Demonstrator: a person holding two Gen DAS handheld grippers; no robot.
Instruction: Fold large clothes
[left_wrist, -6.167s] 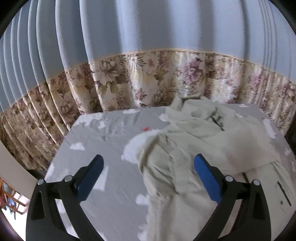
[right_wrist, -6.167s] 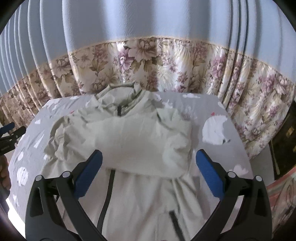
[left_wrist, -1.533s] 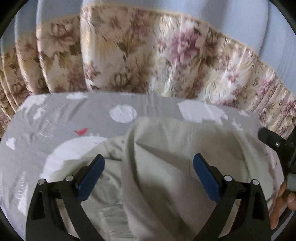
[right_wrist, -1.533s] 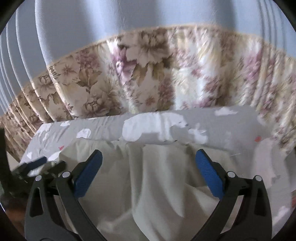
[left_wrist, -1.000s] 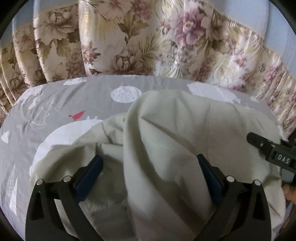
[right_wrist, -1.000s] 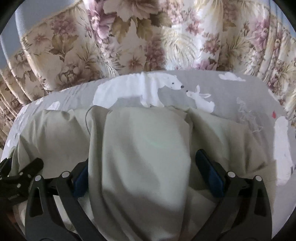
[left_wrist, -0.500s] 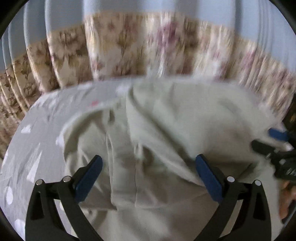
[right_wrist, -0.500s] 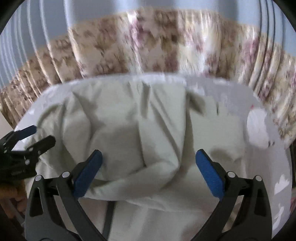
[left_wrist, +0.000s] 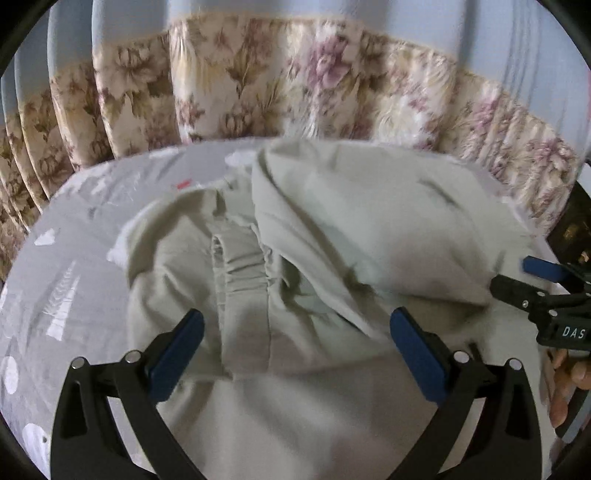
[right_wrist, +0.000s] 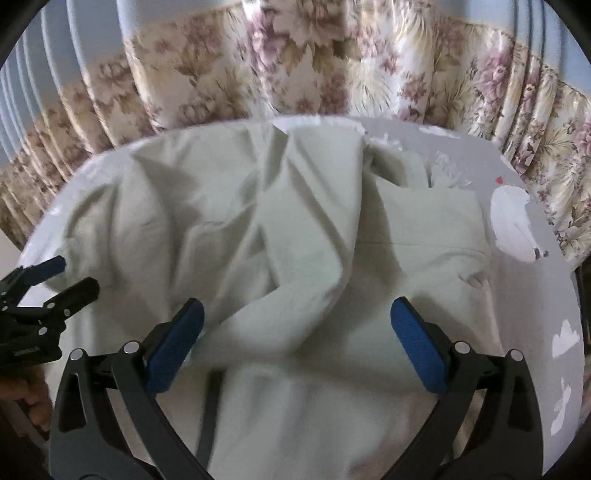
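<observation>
A pale green jacket (left_wrist: 369, 236) lies bunched on the grey printed table cover (left_wrist: 74, 258), its far part folded back toward me. An elastic cuff (left_wrist: 242, 273) shows in the left wrist view. My left gripper (left_wrist: 295, 332) hovers open above the cloth, nothing between its blue pads. In the right wrist view the jacket (right_wrist: 258, 206) fills the table, with a dark zipper line (right_wrist: 208, 410) near me. My right gripper (right_wrist: 295, 325) is open over a thick fold, holding nothing. Each gripper shows in the other's view: the right gripper (left_wrist: 532, 280) and the left gripper (right_wrist: 48, 280), both open.
Floral and blue curtains (left_wrist: 295, 85) hang right behind the table's far edge. The cover (right_wrist: 532, 295) shows bare at the right in the right wrist view. A person's fingers (left_wrist: 565, 387) hold the right gripper's handle.
Both grippers have pulled back toward me and upward, away from the far edge. The jacket's far part now lies folded over, let go by both.
</observation>
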